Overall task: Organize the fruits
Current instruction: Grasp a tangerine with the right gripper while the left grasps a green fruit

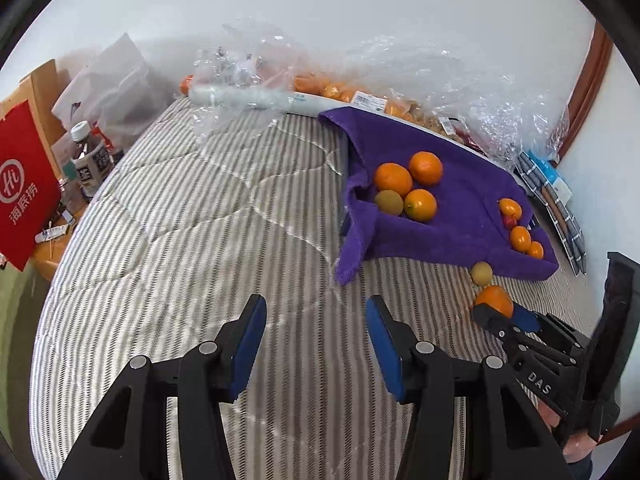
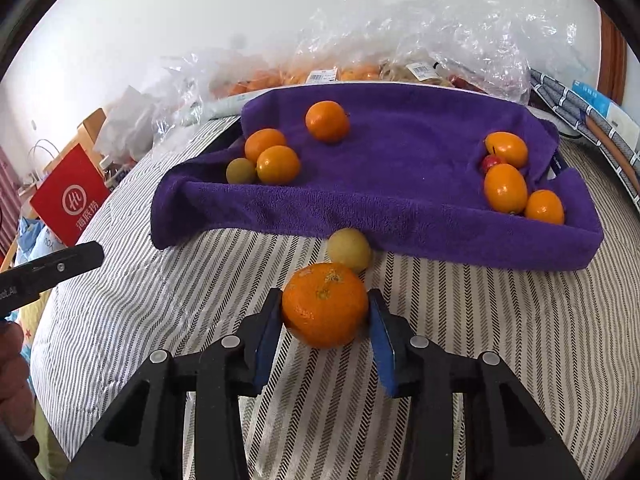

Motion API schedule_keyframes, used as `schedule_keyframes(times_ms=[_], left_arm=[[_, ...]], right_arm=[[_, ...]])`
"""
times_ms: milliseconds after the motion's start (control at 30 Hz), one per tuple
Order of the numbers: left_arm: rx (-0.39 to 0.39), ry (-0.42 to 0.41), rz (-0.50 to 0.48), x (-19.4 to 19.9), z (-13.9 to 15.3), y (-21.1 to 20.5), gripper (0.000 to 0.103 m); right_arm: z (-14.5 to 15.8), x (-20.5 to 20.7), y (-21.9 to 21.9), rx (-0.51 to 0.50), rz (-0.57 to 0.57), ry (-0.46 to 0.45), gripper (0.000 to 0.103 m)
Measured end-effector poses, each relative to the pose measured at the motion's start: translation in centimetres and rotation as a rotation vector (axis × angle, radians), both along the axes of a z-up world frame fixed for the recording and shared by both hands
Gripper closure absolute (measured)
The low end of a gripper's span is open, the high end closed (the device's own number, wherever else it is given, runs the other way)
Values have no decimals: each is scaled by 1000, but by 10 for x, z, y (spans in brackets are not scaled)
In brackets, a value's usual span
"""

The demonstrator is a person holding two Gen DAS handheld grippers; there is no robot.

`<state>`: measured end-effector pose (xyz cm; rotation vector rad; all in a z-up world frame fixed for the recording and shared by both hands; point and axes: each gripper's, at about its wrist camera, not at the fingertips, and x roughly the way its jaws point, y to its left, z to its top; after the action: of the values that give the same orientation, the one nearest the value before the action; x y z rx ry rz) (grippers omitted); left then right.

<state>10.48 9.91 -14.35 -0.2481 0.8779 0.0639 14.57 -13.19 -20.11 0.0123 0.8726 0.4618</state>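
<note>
The right gripper [image 2: 325, 312] clamps a dimpled mandarin [image 2: 325, 310] lying on the striped quilt [image 2: 160, 280], just in front of the purple towel [image 2: 400, 168]. This looks like the pick-up step; next it likely needs a lift over the towel's soft raised edge to the oranges [image 2: 272, 156] at its left end. A smooth yellow-green fruit [image 2: 350, 249] sits just beyond. The left gripper [image 1: 316, 344] hangs open and empty.
</note>
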Motion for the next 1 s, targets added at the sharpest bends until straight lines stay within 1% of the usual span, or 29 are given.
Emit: schedule_keyframes(times_ms=[167, 267, 333, 500, 667, 767, 833, 867, 933, 1000], left_arm=[[-10, 9, -65, 14, -6, -32, 54], [7, 11, -110, 23, -8, -56, 54], [5, 13, -140, 28, -10, -70, 54], [0, 25, -207, 42, -18, -107, 54], [-34, 20, -259, 54, -24, -134, 54], [-18, 17, -275, 61, -27, -146, 58], [-2, 16, -265, 67, -29, -151, 63], [-7, 18, -260, 70, -29, -152, 66], [-24, 29, -250, 76, -31, -153, 68], [-33, 30, -243, 80, -32, -154, 74]], right_arm=[[7, -16, -28, 17, -18, -21, 62], [16, -23, -53, 20, -57, -46, 62], [22, -26, -74, 32, -84, -57, 62], [30, -31, -110, 21, -156, -88, 62], [30, -36, -135, 41, -191, -92, 62], [29, -36, -143, 53, -209, -89, 62], [27, -35, -147, 65, -215, -83, 62], [26, -35, -149, 67, -217, -79, 62], [23, -36, -151, 65, -222, -75, 62], [22, -36, -153, 68, -228, -72, 62]])
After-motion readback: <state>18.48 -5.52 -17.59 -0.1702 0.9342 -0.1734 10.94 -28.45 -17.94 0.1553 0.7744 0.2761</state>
